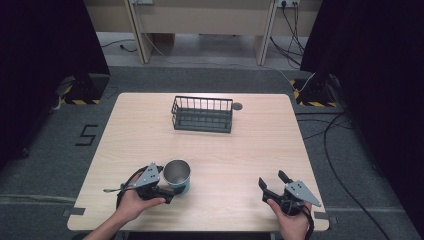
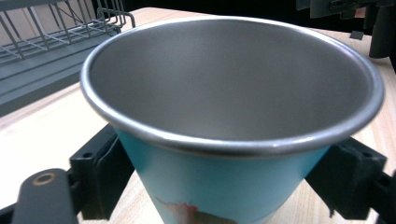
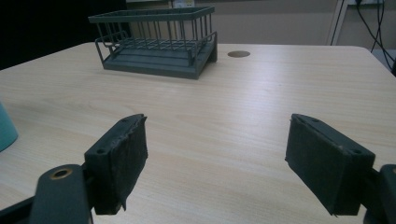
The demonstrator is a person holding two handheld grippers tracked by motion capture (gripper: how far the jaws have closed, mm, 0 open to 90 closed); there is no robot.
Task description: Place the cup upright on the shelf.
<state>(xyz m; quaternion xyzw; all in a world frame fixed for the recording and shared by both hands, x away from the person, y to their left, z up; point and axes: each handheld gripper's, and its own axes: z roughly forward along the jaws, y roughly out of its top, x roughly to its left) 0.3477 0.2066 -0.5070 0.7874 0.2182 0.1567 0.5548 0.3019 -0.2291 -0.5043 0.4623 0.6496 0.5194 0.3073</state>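
A steel cup (image 1: pixel 177 175) with a teal outside stands upright and empty on the wooden table (image 1: pixel 150 135), near the front left. My left gripper (image 1: pixel 177 190) is around its lower part, and in the left gripper view the jaws press both sides of the cup (image 2: pixel 224 93). My right gripper (image 1: pixel 271 179) rests near the front right edge, open, with nothing between its pads (image 3: pixel 119 158). A sliver of the cup (image 3: pixel 4 128) shows at the left edge of the right gripper view.
A dark wire basket (image 1: pixel 202 114) stands empty at the back middle of the table, seen ahead as the basket (image 3: pixel 159 42) in the right gripper view. A small round hole (image 1: pixel 237 106) lies just right of it. Bare wood spans the middle.
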